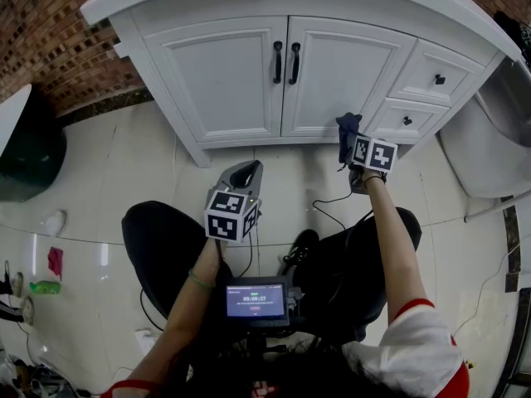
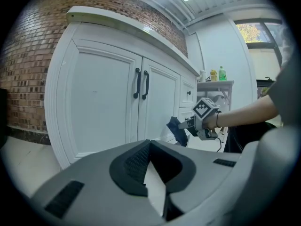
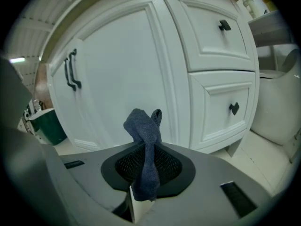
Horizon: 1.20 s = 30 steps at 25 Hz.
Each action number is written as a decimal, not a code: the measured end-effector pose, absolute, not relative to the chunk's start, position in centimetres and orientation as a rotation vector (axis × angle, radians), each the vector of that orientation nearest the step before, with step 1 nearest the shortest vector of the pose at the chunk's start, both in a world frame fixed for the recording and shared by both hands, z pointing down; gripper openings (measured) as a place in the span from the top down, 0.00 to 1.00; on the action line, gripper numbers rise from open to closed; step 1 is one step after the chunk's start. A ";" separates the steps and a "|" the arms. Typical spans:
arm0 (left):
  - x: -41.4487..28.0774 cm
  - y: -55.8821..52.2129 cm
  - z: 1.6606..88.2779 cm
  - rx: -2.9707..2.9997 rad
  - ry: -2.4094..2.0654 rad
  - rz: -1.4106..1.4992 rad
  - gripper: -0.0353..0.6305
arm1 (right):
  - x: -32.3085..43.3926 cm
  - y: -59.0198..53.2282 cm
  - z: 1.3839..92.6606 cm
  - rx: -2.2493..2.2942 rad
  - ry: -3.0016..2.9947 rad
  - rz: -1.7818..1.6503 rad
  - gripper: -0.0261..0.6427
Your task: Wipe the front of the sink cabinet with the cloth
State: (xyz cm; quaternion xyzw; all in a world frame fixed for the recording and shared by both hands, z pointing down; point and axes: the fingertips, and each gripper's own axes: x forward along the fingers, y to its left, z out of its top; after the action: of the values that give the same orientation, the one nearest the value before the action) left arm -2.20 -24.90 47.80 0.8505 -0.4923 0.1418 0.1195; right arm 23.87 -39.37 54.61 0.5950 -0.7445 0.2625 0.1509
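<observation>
Ahead of my right tool (image 1: pixel 350 148), close in, stands the white cabinet (image 1: pixel 224 73), and this tool is clamped on the cloth (image 1: pixel 348 129). In the right gripper view the dark blue cloth (image 3: pixel 146 140) is pinched between the two jaws. Its twisted end sticks up past the tips, and a short tail hangs back toward the camera. The cloth is held low at the cabinet front, by the bottom corner of the right door (image 1: pixel 340 73) and beside the lower drawer (image 1: pixel 406 120). Whether it actually touches the paint I cannot tell from any view. Up and to the right of this tool is the upper drawer (image 1: pixel 438 79); each drawer has a small black knob (image 3: pixel 225 26). To the tool's left are the paired black handles (image 1: pixel 286 62) where the two doors meet. My left tool (image 1: pixel 243 174) hangs further back from the cabinet, over the pale tiled floor (image 1: pixel 124 172), and is well apart from the right one. In the left gripper view its jaws are together at the tips with nothing between them. The left door (image 2: pixel 101 102) is straight ahead of it, and the right tool shows off to its right with the cloth in its grip. A brick wall (image 1: pixel 41 31) runs behind the cabinet on the left tool's far left.
</observation>
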 end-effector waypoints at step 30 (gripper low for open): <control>-3.9 -14.5 43.2 2.548 -1.600 0.247 0.92 | 2.9 -17.1 44.8 1.479 -2.760 0.408 0.87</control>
State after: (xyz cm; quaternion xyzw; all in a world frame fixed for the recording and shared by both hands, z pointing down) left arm -3.89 -14.51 43.20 0.8425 -0.5290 0.0815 0.0612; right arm 2.91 -17.12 44.81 0.4684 -0.8740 0.1293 -0.0081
